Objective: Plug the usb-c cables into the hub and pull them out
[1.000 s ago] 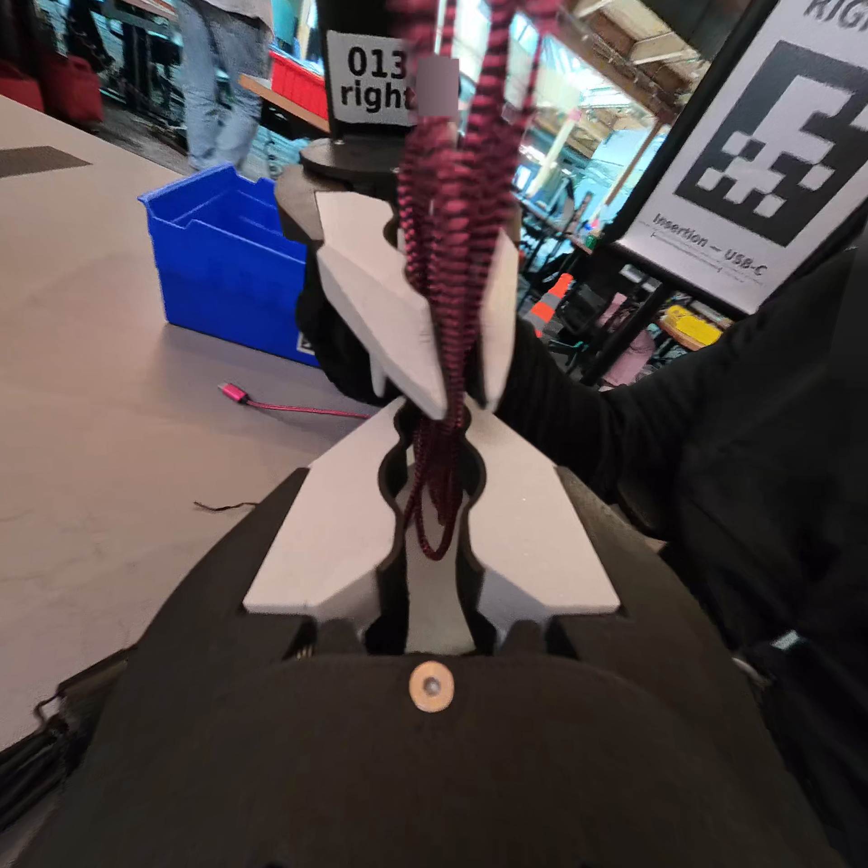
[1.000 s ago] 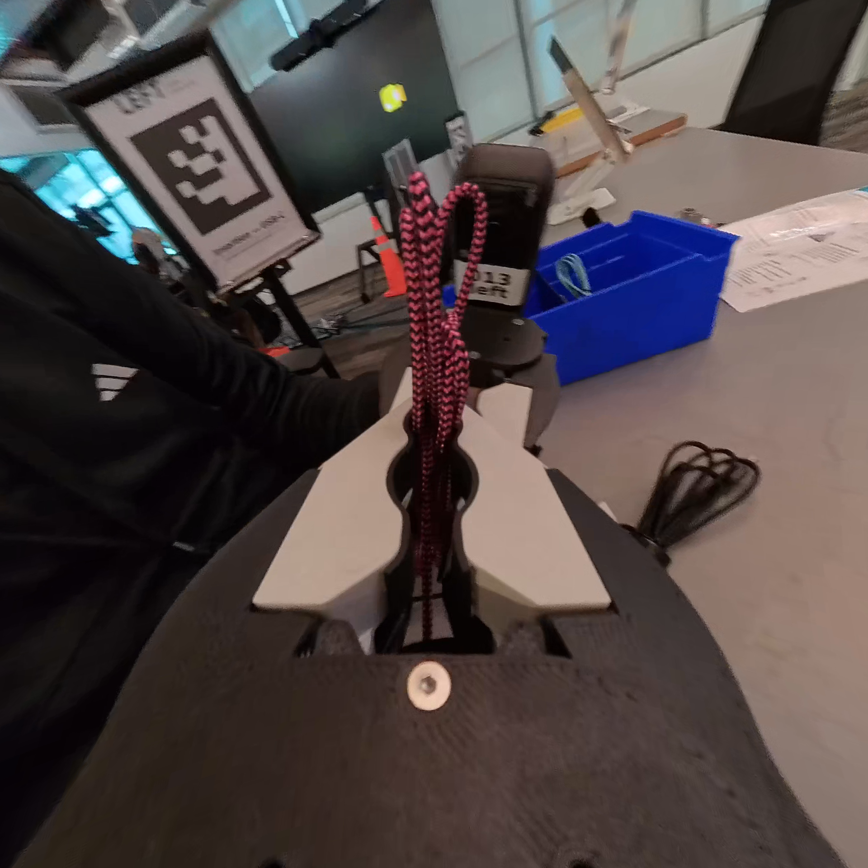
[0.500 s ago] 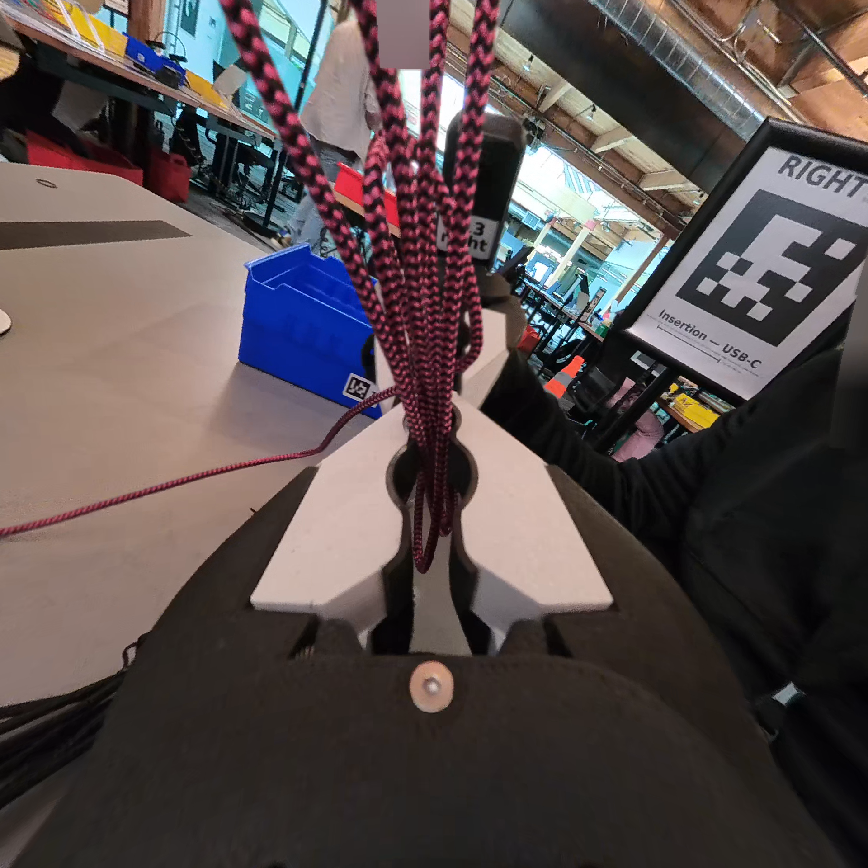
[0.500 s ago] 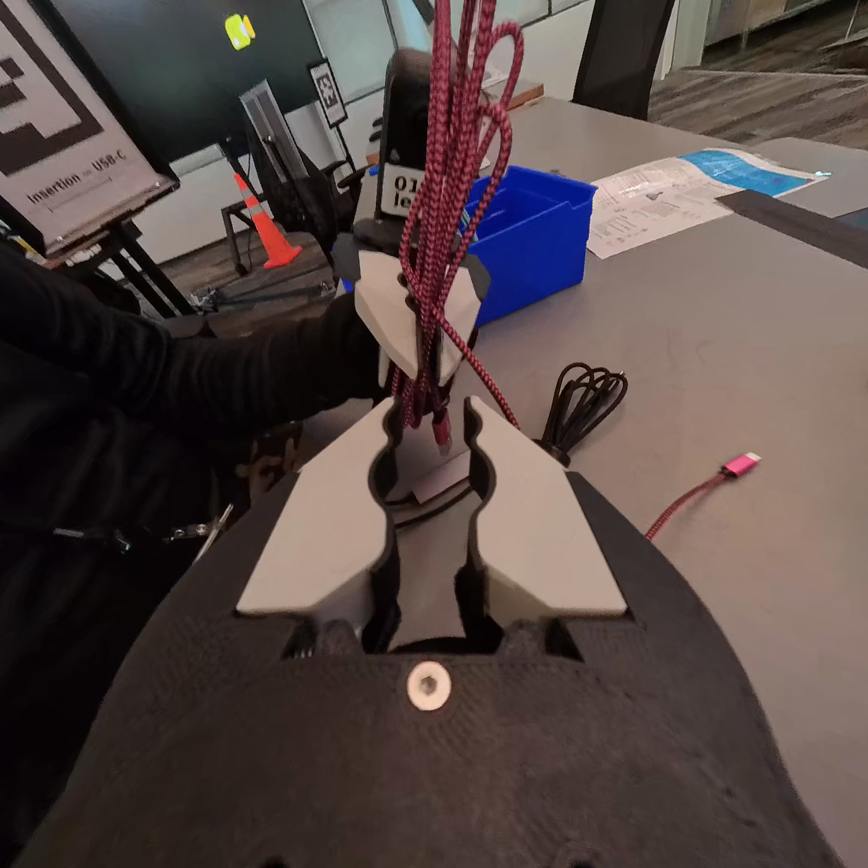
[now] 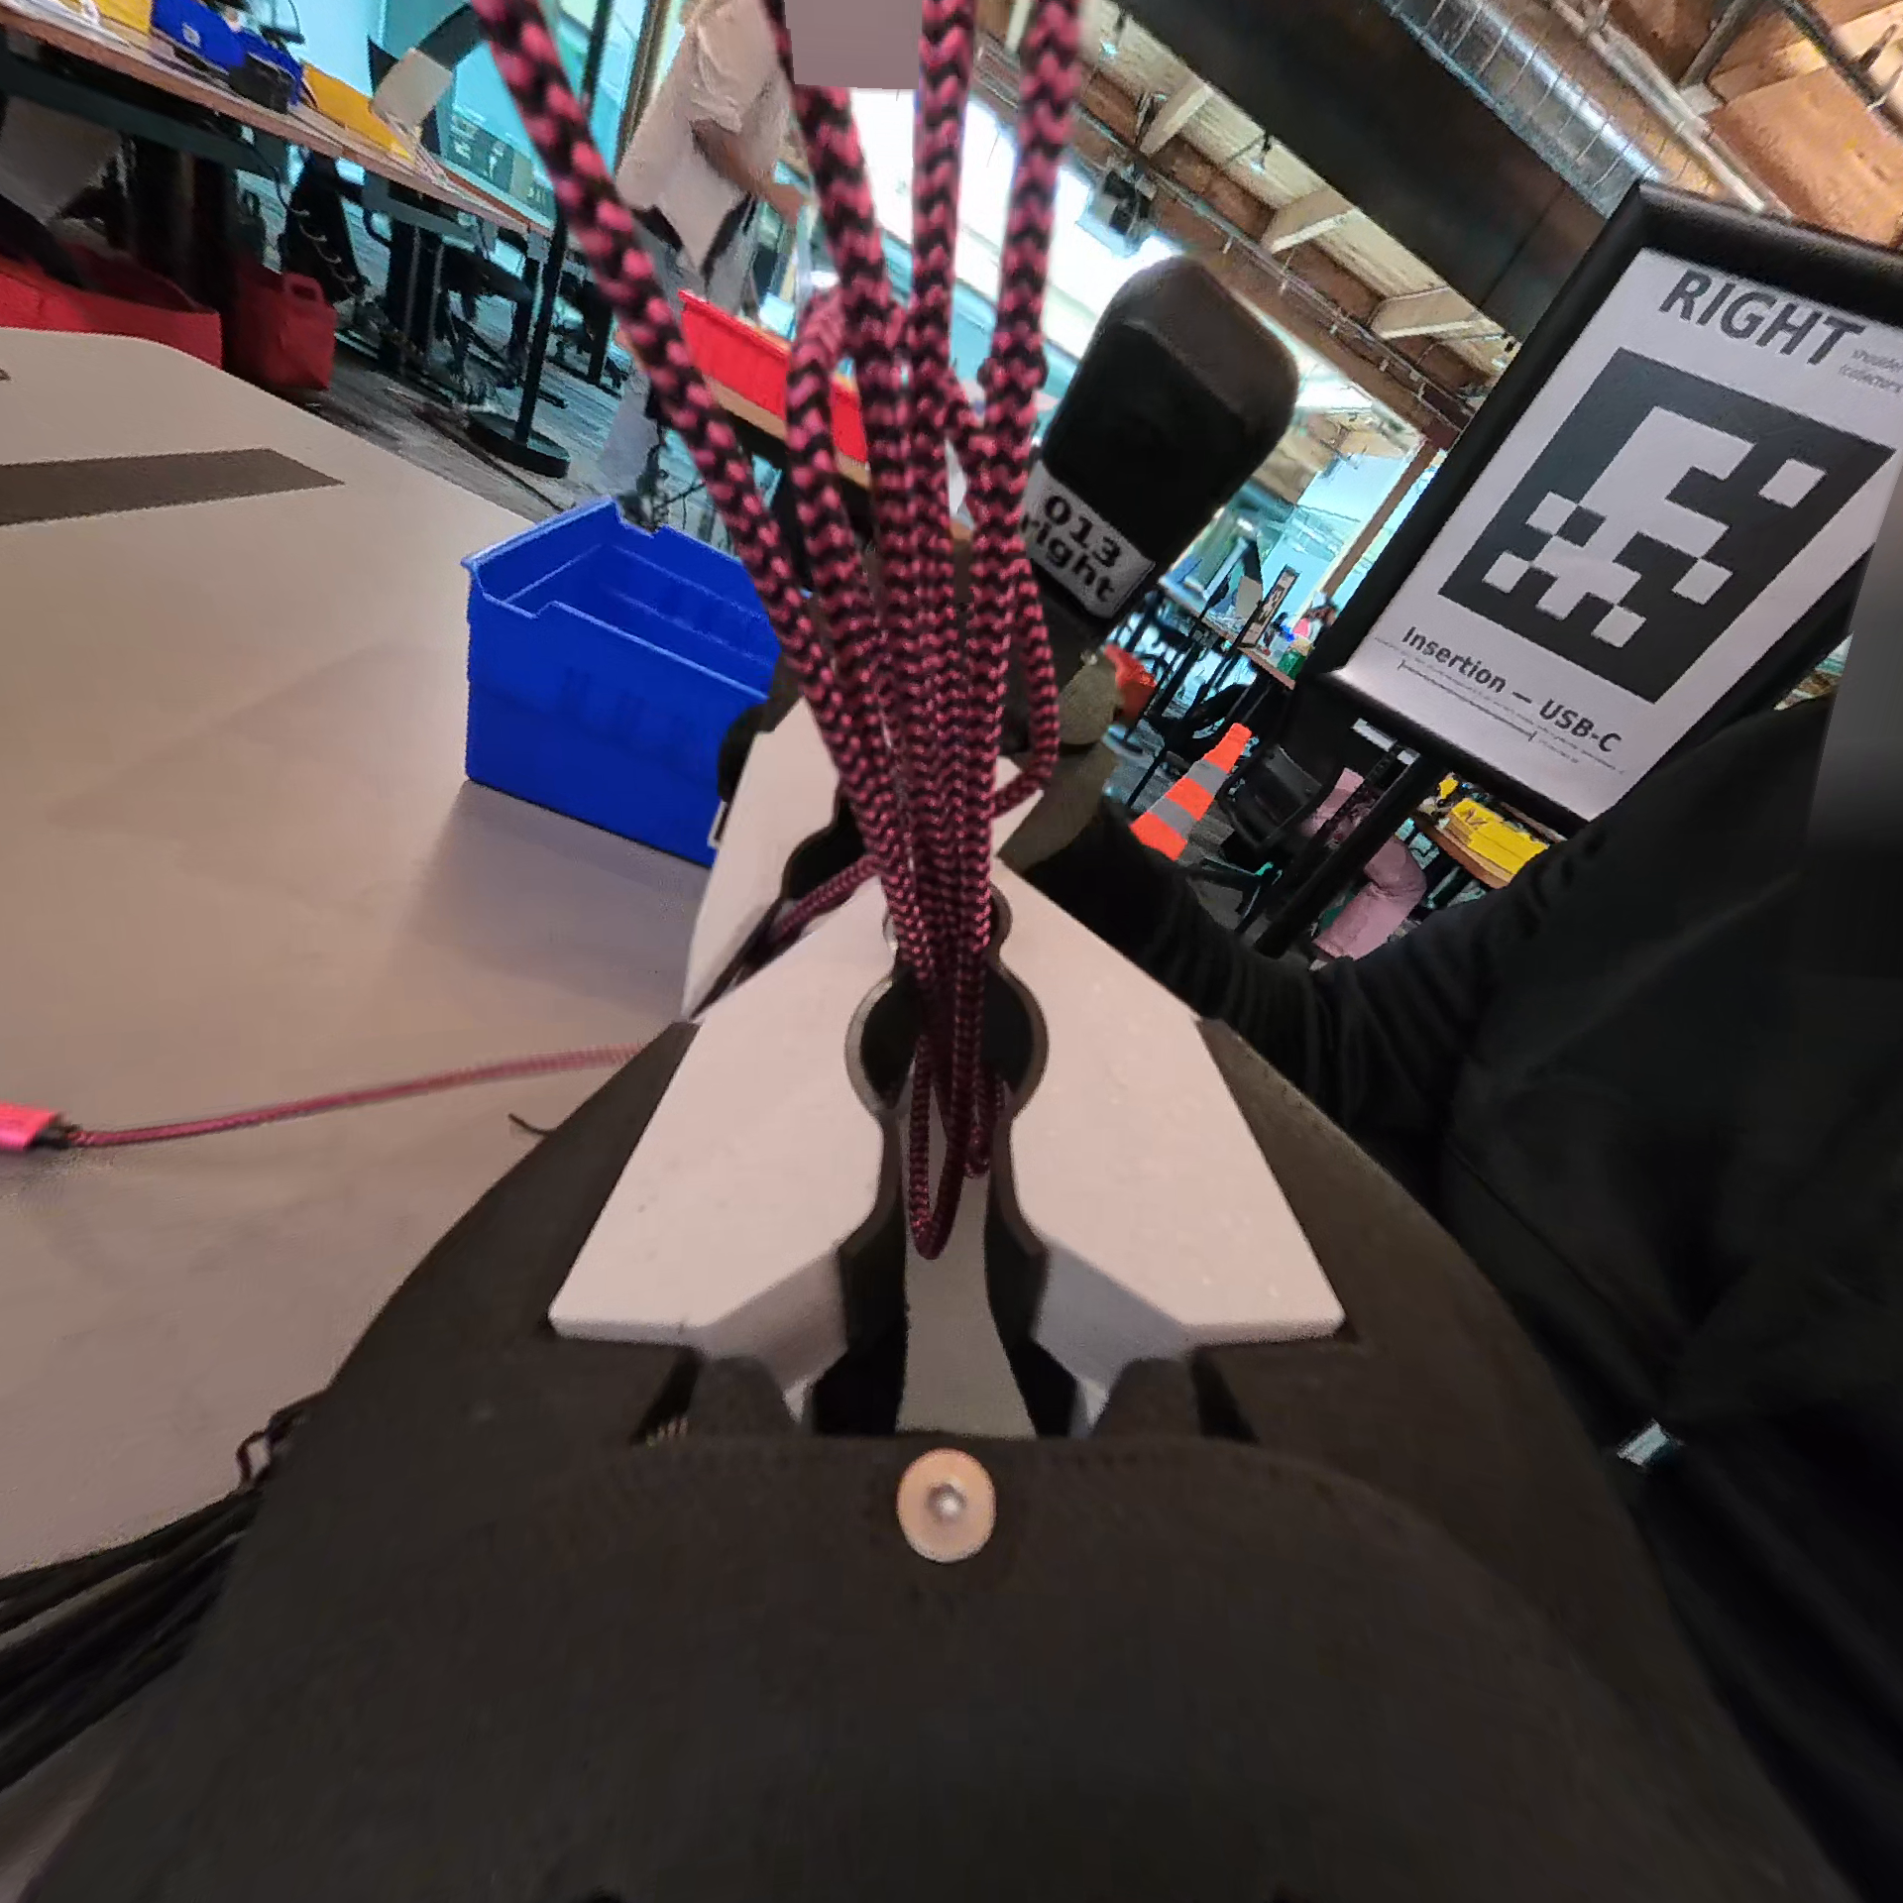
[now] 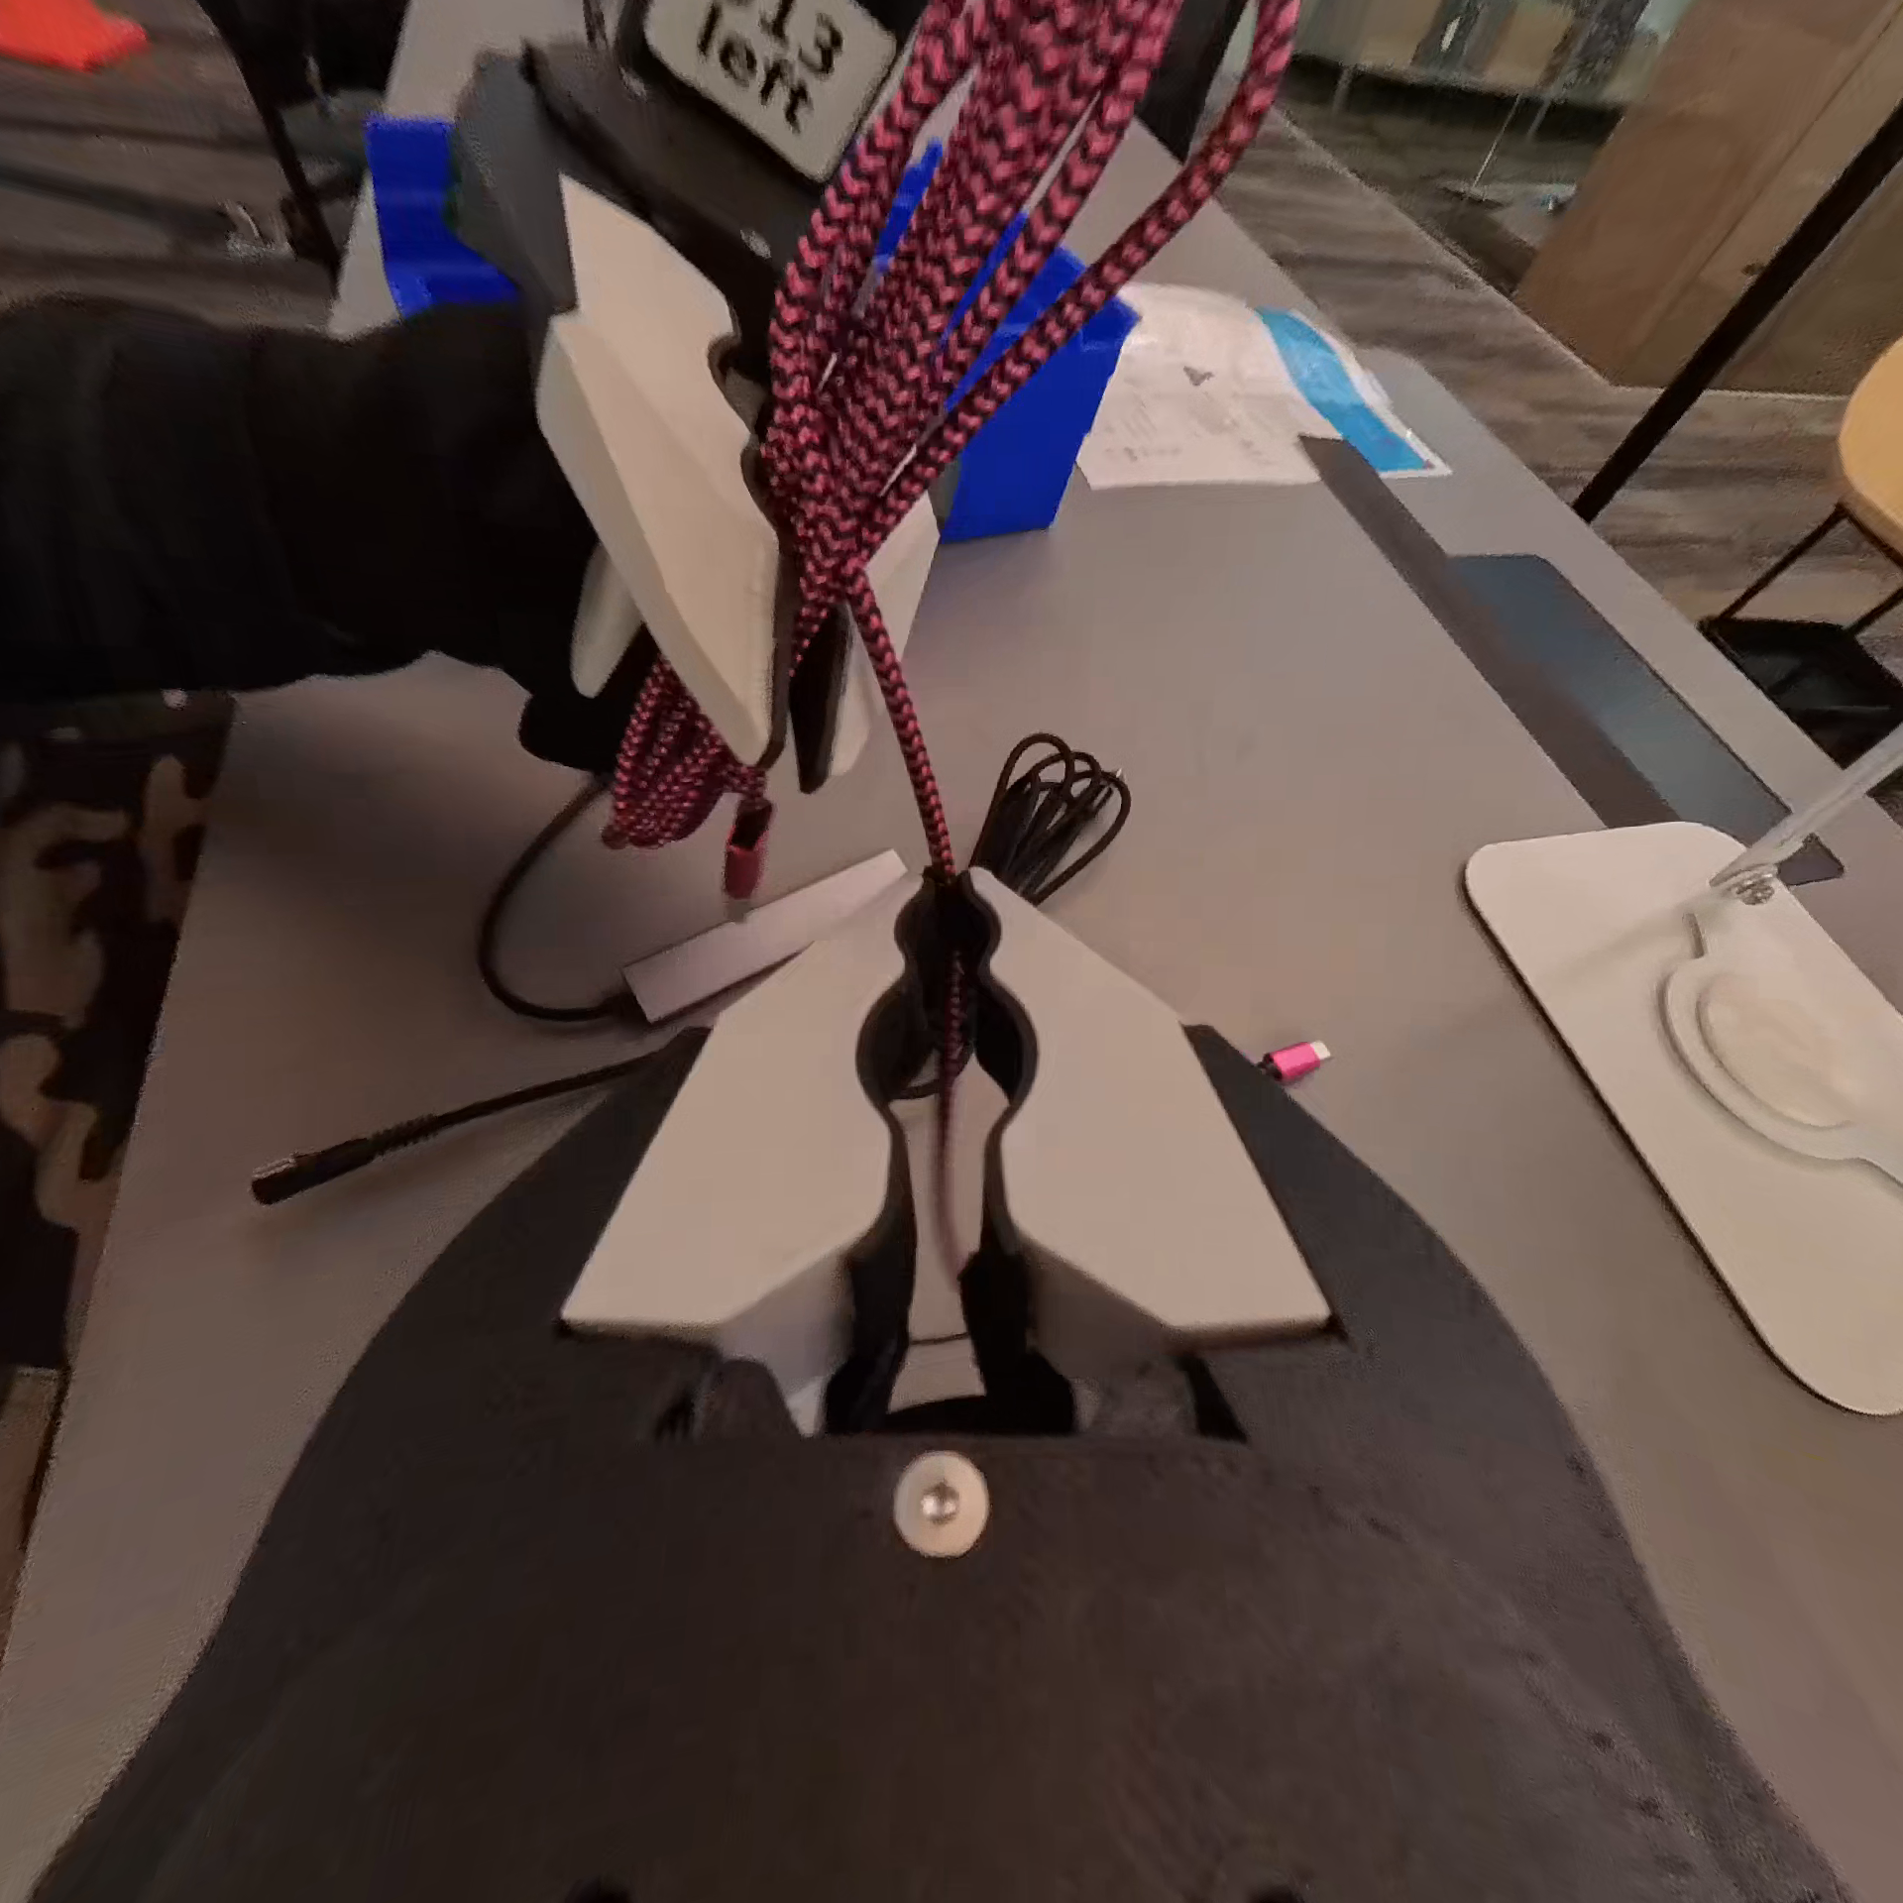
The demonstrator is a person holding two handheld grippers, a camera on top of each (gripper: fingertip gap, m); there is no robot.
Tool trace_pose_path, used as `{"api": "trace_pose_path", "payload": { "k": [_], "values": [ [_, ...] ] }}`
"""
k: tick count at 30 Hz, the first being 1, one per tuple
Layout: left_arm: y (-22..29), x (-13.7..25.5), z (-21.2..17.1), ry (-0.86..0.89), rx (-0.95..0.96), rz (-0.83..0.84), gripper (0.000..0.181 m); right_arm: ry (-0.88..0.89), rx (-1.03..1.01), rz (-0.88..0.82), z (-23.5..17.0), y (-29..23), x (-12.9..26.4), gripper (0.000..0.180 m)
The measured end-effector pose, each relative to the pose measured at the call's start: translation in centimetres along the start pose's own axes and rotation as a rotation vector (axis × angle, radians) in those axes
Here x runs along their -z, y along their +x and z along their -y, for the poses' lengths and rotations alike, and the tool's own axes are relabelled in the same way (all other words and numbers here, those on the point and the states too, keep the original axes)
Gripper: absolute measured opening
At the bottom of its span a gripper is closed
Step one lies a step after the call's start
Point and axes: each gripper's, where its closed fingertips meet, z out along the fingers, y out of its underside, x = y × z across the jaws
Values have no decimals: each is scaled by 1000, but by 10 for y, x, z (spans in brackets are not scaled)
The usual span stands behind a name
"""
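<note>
We're clamping left claw on cable coil, right claw pinching single strand, teasing plug free for hub

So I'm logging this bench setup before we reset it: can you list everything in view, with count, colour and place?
braided usb-c cable: one seen, pink and black, coiled bundle held up between both grippers
pink plug: one, on table right of right gripper
flat hub: one, silver-grey, on table under bundle
coiled cord: one, black, on table behind hub
plastic bin: one, blue, on table
printed sheet: one, white and blue, far table
white pad: one, right table edge
left gripper: black with white fingers, clamping bundle
right gripper: black with white fingers, pinching one strand
</note>
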Motion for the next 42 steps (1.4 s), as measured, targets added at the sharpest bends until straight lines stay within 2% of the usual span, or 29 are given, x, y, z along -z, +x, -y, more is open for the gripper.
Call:
{"api": "trace_pose_path", "payload": {
  "k": [4,11,14,22,29,33,37,42],
  "values": [
    [-2,4,0,-27,-3,38,4,-22,-53,-84,-7,19,1,0],
    [-18,39,24,-8,-45,224,4,-22,-154,-263,-20,61,20,0],
    [-29,49,29,1,-63,311,3,-32,-176,-271,-27,64,15,0],
    [-36,69,44,79,-77,407,4,-97,-249,-303,-55,72,15,0],
    [-45,57,30,53,-61,422,4,-75,-212,-202,-57,57,1,0],
    [-48,42,22,48,-57,415,4,-13,-252,-93,-47,42,-5,23],
    [-58,26,5,-19,-101,468,4,154,-347,2,-24,37,2,52],
    [-63,-2,-19,-108,-137,474,4,298,-434,90,-3,34,11,67]
  ]
}}
